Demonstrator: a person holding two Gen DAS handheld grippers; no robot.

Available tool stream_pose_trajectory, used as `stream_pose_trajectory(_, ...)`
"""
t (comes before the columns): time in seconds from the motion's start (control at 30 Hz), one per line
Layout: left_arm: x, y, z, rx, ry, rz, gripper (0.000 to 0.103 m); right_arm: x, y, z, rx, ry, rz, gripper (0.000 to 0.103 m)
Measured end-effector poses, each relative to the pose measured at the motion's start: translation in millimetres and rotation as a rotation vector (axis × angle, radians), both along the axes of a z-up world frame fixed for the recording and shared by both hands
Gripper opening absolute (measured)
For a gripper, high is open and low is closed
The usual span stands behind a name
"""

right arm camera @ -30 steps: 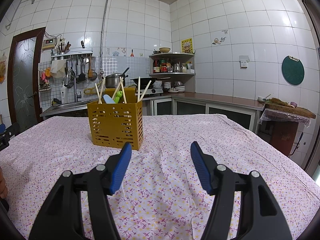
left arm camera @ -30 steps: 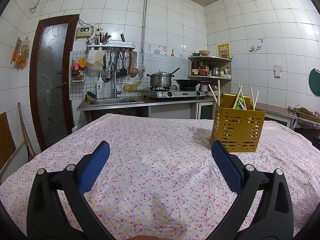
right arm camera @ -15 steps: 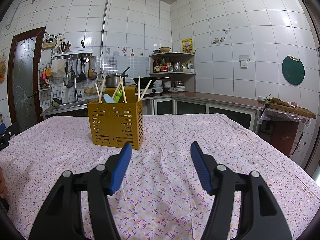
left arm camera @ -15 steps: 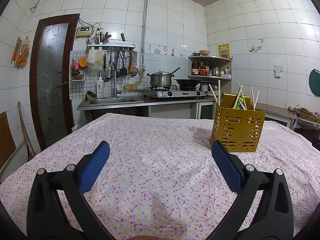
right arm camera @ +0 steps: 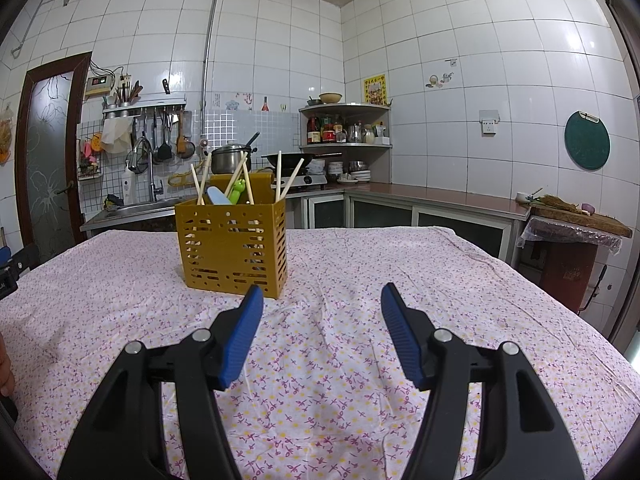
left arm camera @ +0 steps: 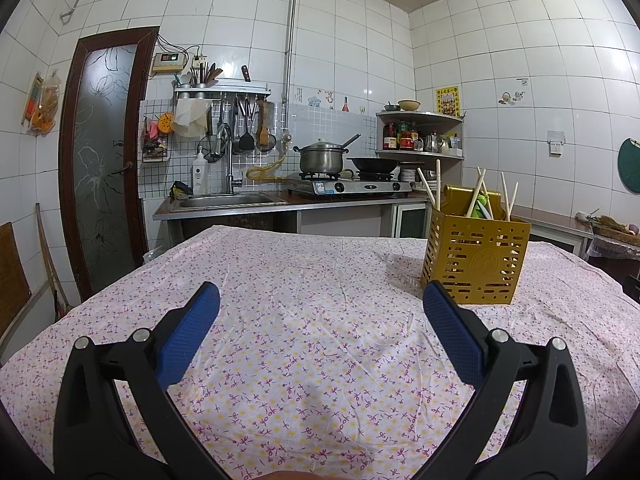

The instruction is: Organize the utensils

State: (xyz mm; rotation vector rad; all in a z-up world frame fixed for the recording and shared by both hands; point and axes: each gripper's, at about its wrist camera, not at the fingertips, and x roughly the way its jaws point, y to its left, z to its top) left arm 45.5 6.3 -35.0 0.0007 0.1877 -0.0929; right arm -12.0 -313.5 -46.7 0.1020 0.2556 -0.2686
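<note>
Now I see both grippers — left gripper [left arm camera: 320,300] and right gripper [right arm camera: 322,294] — spread wide, gripping nothing, above the floral tablecloth [left arm camera: 304,280]; the yellow utensil caddy [right arm camera: 233,246] stands upright ahead, chopsticks [right arm camera: 280,174] poking out.

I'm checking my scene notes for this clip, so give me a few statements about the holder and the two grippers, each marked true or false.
1. The yellow utensil holder stands upright on the floral tablecloth. True.
2. The left gripper grips a chopstick. False: it is open and empty.
3. Chopsticks stick up out of the holder. True.
4. The right gripper is shut. False: its jaws are apart.
</note>
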Motion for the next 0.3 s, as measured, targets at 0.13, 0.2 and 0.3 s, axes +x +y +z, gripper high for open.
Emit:
stream_pose_trajectory(0.13, 0.3, -0.1, -1.3, -0.005, 0.003, -0.003, 0.098, 0.8, 0.2, -1.5, 0.000, 0.003, 0.001, 0.061)
stream_pose_trajectory(0.2, 0.4, -0.3, -1.7, -0.005, 0.004, -0.002, 0.098, 0.7, 0.7, -1.7, 0.000, 0.003, 0.001, 0.061)
stream_pose_trajectory(0.3, 0.9, -1.4, -3.2, -0.006, 0.007, -0.003, 0.098, 1.2, 0.6, -2.3, 0.000, 0.004, 0.002, 0.061)
